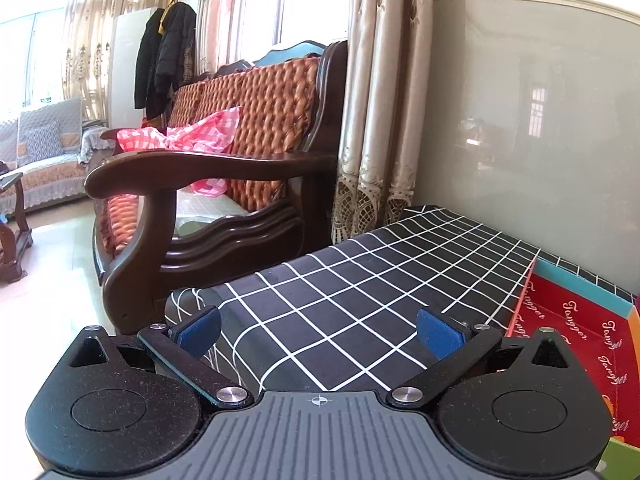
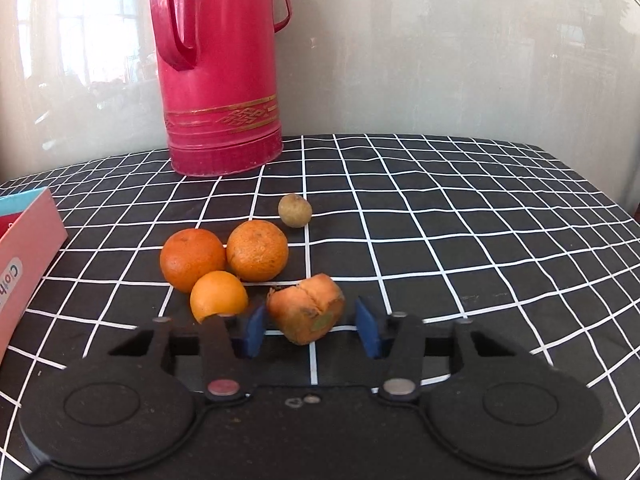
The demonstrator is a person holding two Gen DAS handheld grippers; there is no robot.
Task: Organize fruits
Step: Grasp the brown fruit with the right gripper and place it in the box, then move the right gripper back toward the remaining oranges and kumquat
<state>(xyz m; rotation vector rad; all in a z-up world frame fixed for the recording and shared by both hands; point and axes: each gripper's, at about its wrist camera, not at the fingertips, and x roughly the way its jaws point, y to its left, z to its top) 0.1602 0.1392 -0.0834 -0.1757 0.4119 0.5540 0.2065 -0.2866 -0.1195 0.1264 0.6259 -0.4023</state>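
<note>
In the left wrist view, the left claw (image 1: 318, 332) stands wide open with nothing between its blue pads, above the counter (image 1: 360, 280) covered in black cloth with a white grid. A red box (image 1: 576, 340) printed with script lies at the right edge, and a wooden sofa (image 1: 240, 152) stands beyond the counter's far end.

In the right wrist view, the right claw (image 2: 310, 330) is open, its pads either side of a brownish-orange fruit piece (image 2: 306, 308) lying on the counter (image 2: 460, 240), not touching it. Just left sit three oranges: a small one (image 2: 218, 296) nearest, two larger ones (image 2: 192, 260) (image 2: 257, 256) behind, bunched together. A small round tan fruit (image 2: 295, 211) lies beyond them. A red thermos (image 2: 218, 68) stands at the back by the wall.
</note>
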